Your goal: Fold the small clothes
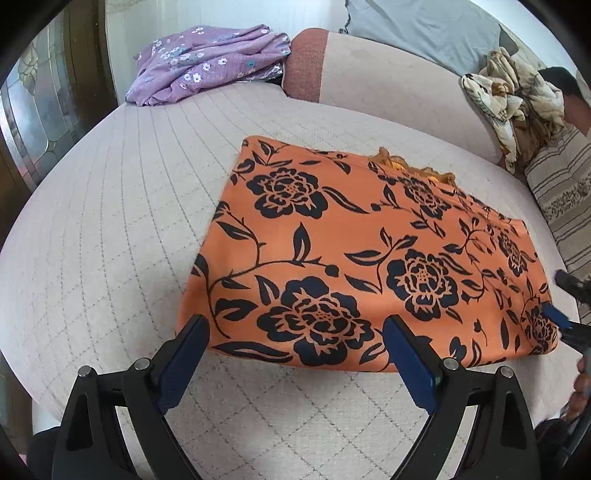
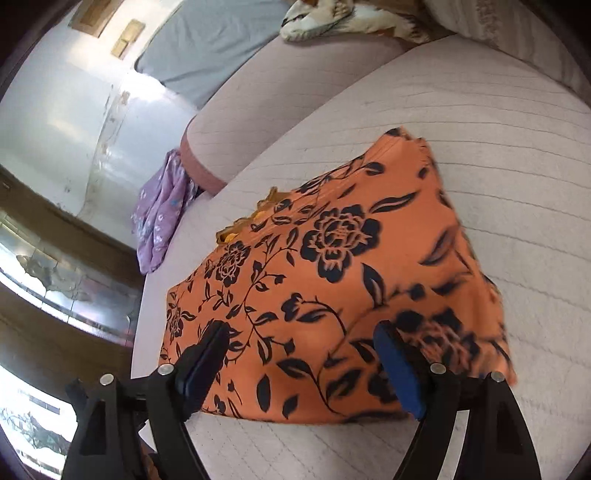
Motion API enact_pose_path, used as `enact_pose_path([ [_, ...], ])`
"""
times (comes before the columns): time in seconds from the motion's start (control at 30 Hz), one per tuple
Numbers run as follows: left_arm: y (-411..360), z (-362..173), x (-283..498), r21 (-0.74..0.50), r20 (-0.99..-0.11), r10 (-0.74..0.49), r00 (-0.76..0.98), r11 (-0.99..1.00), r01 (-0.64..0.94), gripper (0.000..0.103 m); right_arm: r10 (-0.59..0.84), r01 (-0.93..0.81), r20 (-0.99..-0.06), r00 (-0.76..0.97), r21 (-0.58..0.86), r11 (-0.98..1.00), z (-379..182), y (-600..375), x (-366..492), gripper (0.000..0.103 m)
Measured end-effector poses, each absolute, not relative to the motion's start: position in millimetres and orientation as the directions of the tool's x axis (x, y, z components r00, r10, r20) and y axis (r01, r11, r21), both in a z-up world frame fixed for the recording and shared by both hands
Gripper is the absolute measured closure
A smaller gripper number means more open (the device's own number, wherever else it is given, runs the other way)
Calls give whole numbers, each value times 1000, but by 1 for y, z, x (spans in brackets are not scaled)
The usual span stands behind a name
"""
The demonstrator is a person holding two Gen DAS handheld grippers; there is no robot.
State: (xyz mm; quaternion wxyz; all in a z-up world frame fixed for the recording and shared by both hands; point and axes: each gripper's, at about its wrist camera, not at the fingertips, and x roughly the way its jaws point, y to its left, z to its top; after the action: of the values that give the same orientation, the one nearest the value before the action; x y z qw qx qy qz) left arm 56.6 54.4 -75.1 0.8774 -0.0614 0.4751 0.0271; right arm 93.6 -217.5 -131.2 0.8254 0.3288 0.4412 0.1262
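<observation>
Nearest the left wrist lens, the left gripper (image 1: 295,328) is spread wide with nothing between its 2 blue pads, hanging over the near hem of the orange cloth (image 1: 354,251). Its left pad (image 1: 183,363) sits at the cloth's near-left corner and its other pad overlaps the hem toward 5 o'clock; whether either touches the fabric I cannot tell.

That cloth, orange with black flowers and vines, lies folded into a flat rectangle on the quilted pale bed (image 1: 110,221). A strip of yellow-orange lace peeks from under its far edge at about 1 o'clock.

In the left view the right gripper (image 1: 561,299) comes in at 3 o'clock, over the cloth's near-right corner, only partly in frame. In its own view the right gripper (image 2: 299,330) is also spread wide, gripping nothing, its 2 pads over the near part of the cloth (image 2: 332,266), whose right side is blurred.

At 11 o'clock in the left view a purple garment (image 1: 207,59) with small white flowers lies crumpled at the bed's far edge, well apart from the orange cloth. Just beside it is a pink bolster (image 1: 369,77), with a grey pillow (image 1: 424,26) behind. At 2 o'clock a brown-and-cream blanket (image 1: 513,96) lies bunched up, and a striped cushion (image 1: 561,192) sits below it.
</observation>
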Motion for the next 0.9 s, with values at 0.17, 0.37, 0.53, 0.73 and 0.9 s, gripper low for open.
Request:
enact_pose_path([
  [0.17, 54, -79, 57, -54, -836, 9, 549, 994, -98, 8, 457, 187, -680, 574, 652, 735, -159, -229, 95, 20],
  [0.37, 50, -80, 63, -71, -834, 1, 552, 992, -109, 8, 462, 209, -639, 615, 698, 685, -147, -236, 42, 20],
  [0.53, 28, -78, 67, -50, -834, -7, 552, 997, -63, 8, 475, 331, -628, 617, 755, 566, -176, -252, -3, 20],
  [0.73, 11, -74, 67, -18, -826, -3, 564, 1000, -22, 8, 458, 376, -607, 650, 780, 500, -181, -268, 22, 19],
  [0.9, 8, -77, 72, -8, -829, 6, 559, 1000, -23, 8, 422, 403, -582, 695, 802, 441, -187, -285, 34, 19],
])
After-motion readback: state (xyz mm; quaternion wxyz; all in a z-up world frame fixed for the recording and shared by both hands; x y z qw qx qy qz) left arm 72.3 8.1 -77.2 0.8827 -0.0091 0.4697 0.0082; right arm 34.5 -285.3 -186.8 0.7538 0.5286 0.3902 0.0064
